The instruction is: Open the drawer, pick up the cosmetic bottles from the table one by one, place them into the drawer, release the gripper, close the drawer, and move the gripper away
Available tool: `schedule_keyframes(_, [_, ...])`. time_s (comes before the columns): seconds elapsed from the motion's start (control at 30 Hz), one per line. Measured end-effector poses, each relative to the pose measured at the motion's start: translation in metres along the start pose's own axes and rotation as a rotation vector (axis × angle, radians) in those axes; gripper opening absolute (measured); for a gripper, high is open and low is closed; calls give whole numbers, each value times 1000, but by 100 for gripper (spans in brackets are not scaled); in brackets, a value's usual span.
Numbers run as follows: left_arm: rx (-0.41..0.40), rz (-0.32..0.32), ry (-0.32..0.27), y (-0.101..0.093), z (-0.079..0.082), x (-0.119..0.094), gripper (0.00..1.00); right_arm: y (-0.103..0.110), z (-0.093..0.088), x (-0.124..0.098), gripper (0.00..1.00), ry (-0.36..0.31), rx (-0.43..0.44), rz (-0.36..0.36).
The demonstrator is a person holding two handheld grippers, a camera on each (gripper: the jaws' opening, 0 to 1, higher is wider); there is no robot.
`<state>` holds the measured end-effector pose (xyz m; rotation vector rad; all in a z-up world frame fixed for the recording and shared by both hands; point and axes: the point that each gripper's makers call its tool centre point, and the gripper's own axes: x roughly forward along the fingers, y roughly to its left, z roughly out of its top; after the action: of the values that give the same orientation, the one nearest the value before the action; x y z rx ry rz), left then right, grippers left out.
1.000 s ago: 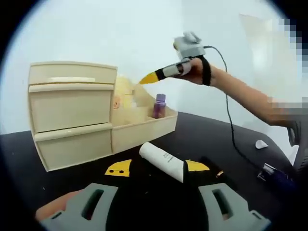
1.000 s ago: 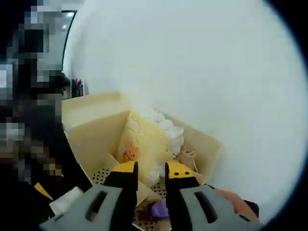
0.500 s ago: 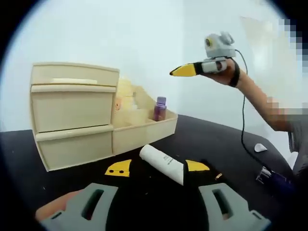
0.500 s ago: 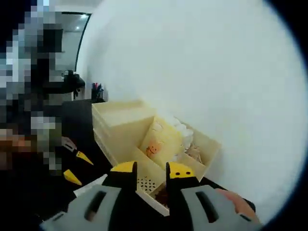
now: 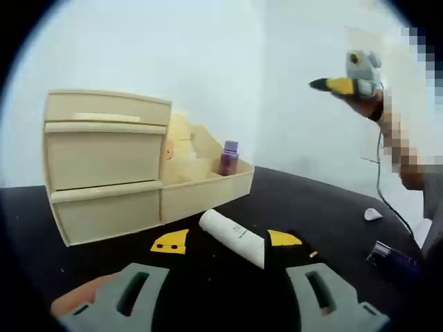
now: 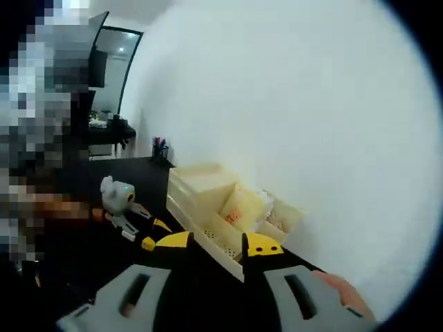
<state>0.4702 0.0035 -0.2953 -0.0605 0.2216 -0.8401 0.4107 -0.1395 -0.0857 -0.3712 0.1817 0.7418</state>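
While the left gripper point(image 5: 226, 241) sits low over the black table point(image 5: 318, 207), its yellow-tipped jaws stand spread wide, released, with nothing pinched between them. Lying on the table in the gap between those tips, nearer the right-hand one, is a white cosmetic tube point(image 5: 232, 236), its far end angled away toward the left tip's side. Beyond the left tip stands the cream drawer unit point(image 5: 104, 162), both of its drawer fronts flush and shut. Joined to that unit, straight ahead past the tube, is an open-topped cream tray point(image 5: 208, 187) with a small purple bottle point(image 5: 228, 158) standing upright inside it, next to some pale yellow packaging that is too blurred to name. Off beyond the right-hand tip, well apart from the jaws, a dark purple bottle point(image 5: 392, 256) lies on its side on the table, and a small white scrap point(image 5: 374, 214) rests farther back.

High above and to the right of the left gripper's jaws, the right gripper point(image 5: 325, 84) is held up in the air in a person's hand point(image 5: 365, 102), a cable hanging below it, well apart from the tray and the table. In the right gripper view its own jaws point(image 6: 216, 243) stand a little apart and grasp nothing. Ahead of those tips, far below, sit the drawer unit point(image 6: 197, 183) and tray point(image 6: 235, 232) against the white wall point(image 6: 291, 104), and left of the tips the left gripper point(image 6: 151, 234) appears near the table.
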Motion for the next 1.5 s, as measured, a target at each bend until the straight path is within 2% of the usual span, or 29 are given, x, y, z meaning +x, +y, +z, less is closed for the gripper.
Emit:
schedule_keyframes(0.13, [3, 3, 0, 1, 0, 0, 37, 16, -4, -34, 25, -12, -1, -1])
schedule_keyframes(0.33, [26, 0, 10, -1, -2, -1, 37, 41, -38, -77, 27, 22, 14, 14])
schedule_keyframes(0.43, [41, 11, 21, -1, -4, -1, 37, 45, -49, -100, 28, 24, 23, 1])
schedule_keyframes(0.57, [25, 31, 21, -1, -2, -6, 37, 50, -65, -129, 29, -25, 37, -57])
schedule_keyframes(0.7, [8, 59, 9, -7, -1, -20, 37, 59, -82, -140, 30, -51, 75, -44])
schedule_keyframes(0.73, [10, 71, 8, -8, -1, -24, 37, 65, -88, -140, 30, -69, 103, -27])
schedule_keyframes(0.9, [20, 113, 7, -13, 8, -41, 38, 79, -124, -125, 31, -61, 168, 22])
schedule_keyframes(0.97, [40, 130, 4, -14, 16, -45, 38, 77, -132, -110, 32, -65, 146, 25])
schedule_keyframes(1.03, [38, 141, -9, -14, 28, -47, 39, 67, -140, -89, 32, -37, 106, 3])
schedule_keyframes(1.17, [-11, 162, -80, -16, 50, -49, 40, 60, -132, -59, 32, -83, 110, 25])
schedule_keyframes(1.27, [-135, 167, -154, -20, 64, -49, 42, 63, -127, -42, 32, -93, 107, 58])
schedule_keyframes(1.33, [-133, 176, -204, -23, 73, -48, 43, 64, -123, -31, 32, -105, 89, 63])
schedule_keyframes(1.43, [-146, 176, -230, -25, 78, -44, 45, 65, -120, -13, 33, -106, 69, 83])
schedule_keyframes(1.5, [-160, 181, -248, -19, 82, -42, 45, 66, -117, -3, 34, -115, 40, 102])
